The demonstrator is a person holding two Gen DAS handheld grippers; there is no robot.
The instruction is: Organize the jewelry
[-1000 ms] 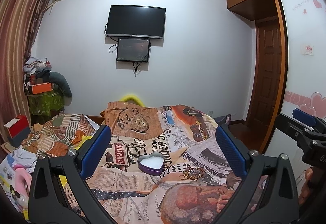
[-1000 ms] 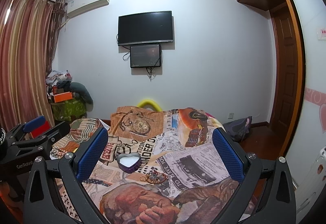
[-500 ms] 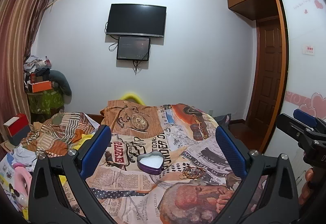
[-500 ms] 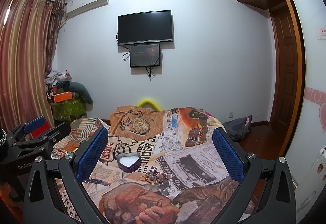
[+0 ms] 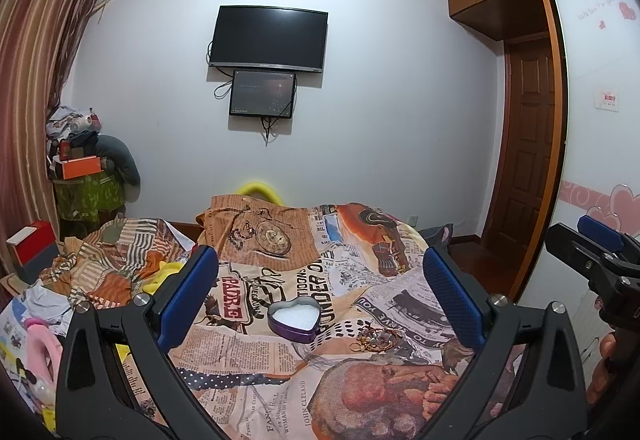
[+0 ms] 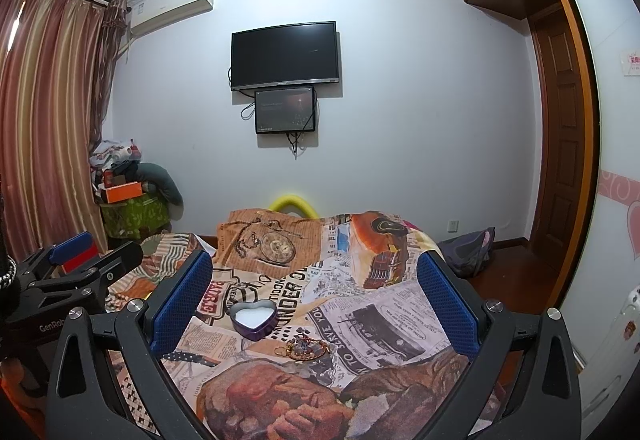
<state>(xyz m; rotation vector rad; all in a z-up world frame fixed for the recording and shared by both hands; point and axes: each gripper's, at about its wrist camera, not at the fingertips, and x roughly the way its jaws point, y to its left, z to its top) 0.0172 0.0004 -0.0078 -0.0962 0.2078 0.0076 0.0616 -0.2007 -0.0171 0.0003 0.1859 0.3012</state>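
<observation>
A purple heart-shaped tin [image 5: 295, 322] with a white lining sits open on the printed bedspread; it also shows in the right wrist view [image 6: 255, 319]. A small heap of gold jewelry [image 5: 375, 340] lies just right of and in front of the tin, and shows in the right wrist view too [image 6: 303, 348]. My left gripper [image 5: 320, 298] is open and empty, held above the bed short of the tin. My right gripper [image 6: 314, 298] is open and empty, beside the left one. Each gripper shows at the edge of the other's view, the right one [image 5: 600, 260] and the left one [image 6: 68, 272].
The bed carries a newspaper-print spread [image 5: 360, 280] with rumpled bedding [image 5: 112, 264] on its left. A pile of boxes and bags [image 6: 128, 195] stands by the curtain. A TV [image 5: 269, 38] hangs on the far wall. A wooden door [image 5: 528, 167] and a bag [image 6: 468, 252] are at right.
Both views have tilted up very slightly. The tin and jewelry have not moved. Both grippers stay open.
</observation>
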